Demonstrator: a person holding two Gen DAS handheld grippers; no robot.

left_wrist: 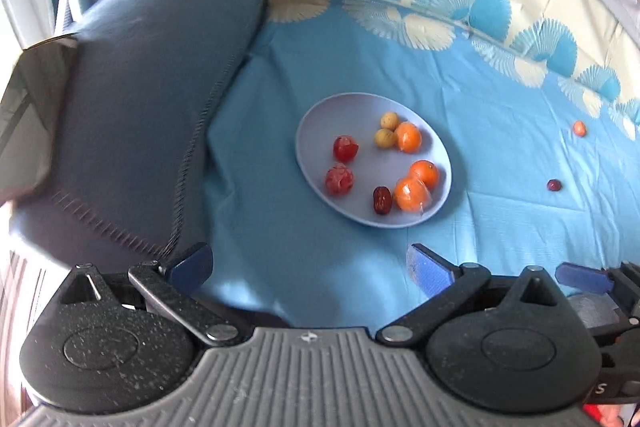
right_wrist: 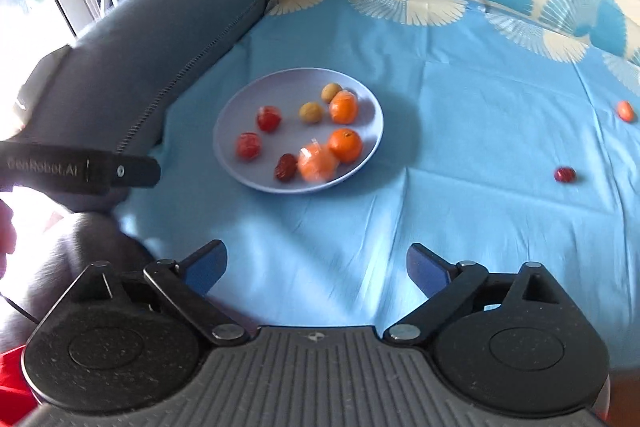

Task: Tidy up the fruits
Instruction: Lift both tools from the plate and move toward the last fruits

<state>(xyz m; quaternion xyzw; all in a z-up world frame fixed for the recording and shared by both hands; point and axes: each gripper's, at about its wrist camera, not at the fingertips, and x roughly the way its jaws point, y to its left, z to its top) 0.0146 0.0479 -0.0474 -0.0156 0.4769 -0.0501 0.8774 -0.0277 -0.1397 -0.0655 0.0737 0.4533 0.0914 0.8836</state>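
Observation:
A lilac plate [left_wrist: 320,115] [right_wrist: 248,95] lies on the blue cloth and holds several fruits: three oranges [left_wrist: 408,137] [right_wrist: 344,145], two red fruits [left_wrist: 345,148] [right_wrist: 268,118], two small yellow fruits [left_wrist: 385,138] [right_wrist: 311,112] and a dark red date [left_wrist: 382,200] [right_wrist: 285,167]. A small orange fruit [left_wrist: 579,127] [right_wrist: 625,111] and a small red fruit [left_wrist: 554,185] [right_wrist: 565,174] lie loose on the cloth to the right. My left gripper [left_wrist: 310,263] is open and empty, short of the plate. My right gripper [right_wrist: 316,263] is open and empty, also short of the plate.
A grey-blue padded cushion [left_wrist: 160,87] [right_wrist: 160,39] borders the cloth on the left. The cloth [left_wrist: 480,127] [right_wrist: 460,107] has a cream fan-pattern border at the back. The left gripper's body [right_wrist: 80,169] shows at the left of the right wrist view.

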